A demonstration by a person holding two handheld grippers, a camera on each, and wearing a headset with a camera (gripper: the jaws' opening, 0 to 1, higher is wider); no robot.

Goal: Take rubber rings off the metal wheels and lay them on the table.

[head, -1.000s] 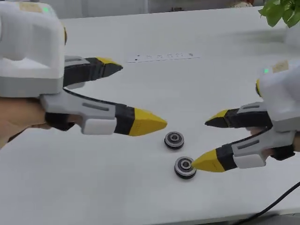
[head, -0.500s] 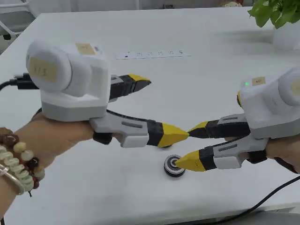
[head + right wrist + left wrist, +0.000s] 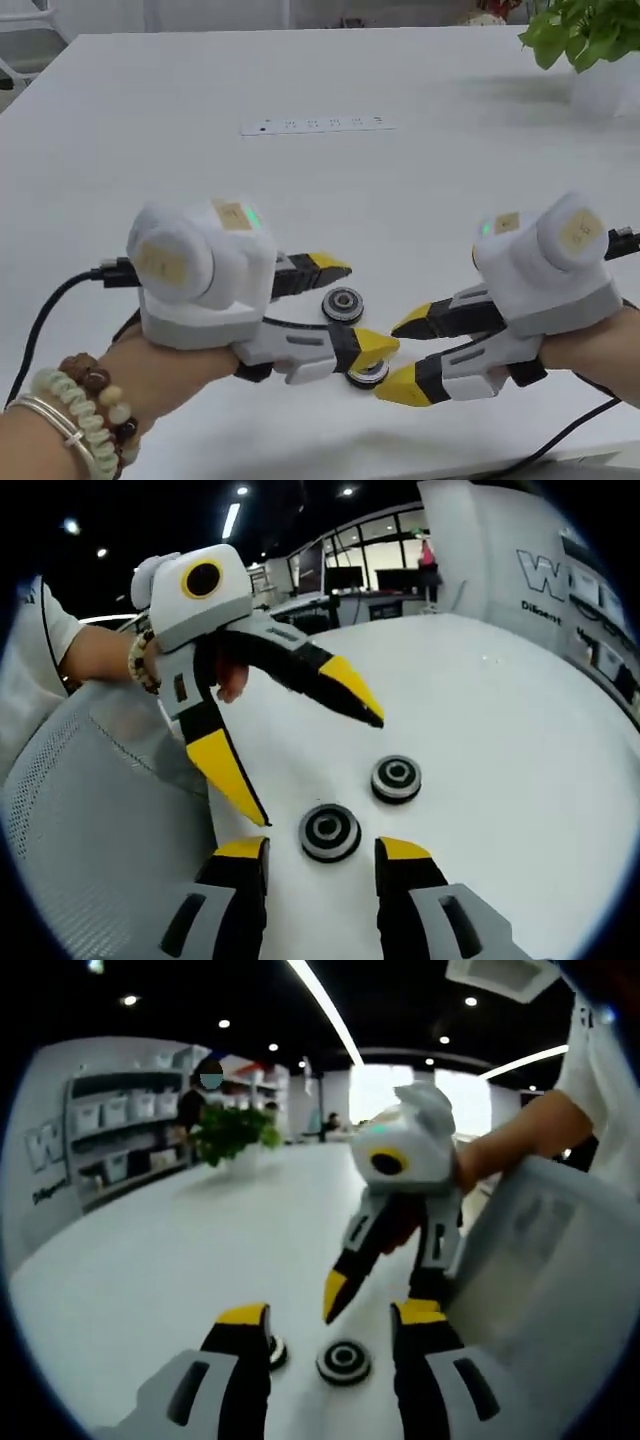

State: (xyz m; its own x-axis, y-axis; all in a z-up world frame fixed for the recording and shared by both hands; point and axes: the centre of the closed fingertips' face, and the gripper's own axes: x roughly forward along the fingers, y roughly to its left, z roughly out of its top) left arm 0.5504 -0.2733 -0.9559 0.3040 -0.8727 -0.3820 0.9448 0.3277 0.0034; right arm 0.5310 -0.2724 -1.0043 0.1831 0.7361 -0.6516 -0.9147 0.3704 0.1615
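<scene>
Head view: a small silver metal wheel with a black rubber ring lies flat near the desk's front edge, hub hole up. It's round, so no long axis to line up on. Both tools meet over it. The left gripper comes in from the left with jaws spread, its near yellow tip overlapping the wheel's top edge; can't tell if it touches. The right gripper comes in from the right, jaws parted, lower tip just beside the wheel. Neither holds anything.

Right gripper view: the wheel sits just ahead, centred between its own tips. Left gripper view: also between its tips. Reach looks equal; my guess is one pins the hub while the other peels the ring.

A second identical wheel lies just beyond. Both rings are on their wheels.

The white matte desk is flat, with a white power strip toward the far edge and a green plant at the far right corner. Left gripper view: shelving with bins, strip ceiling lights.
</scene>
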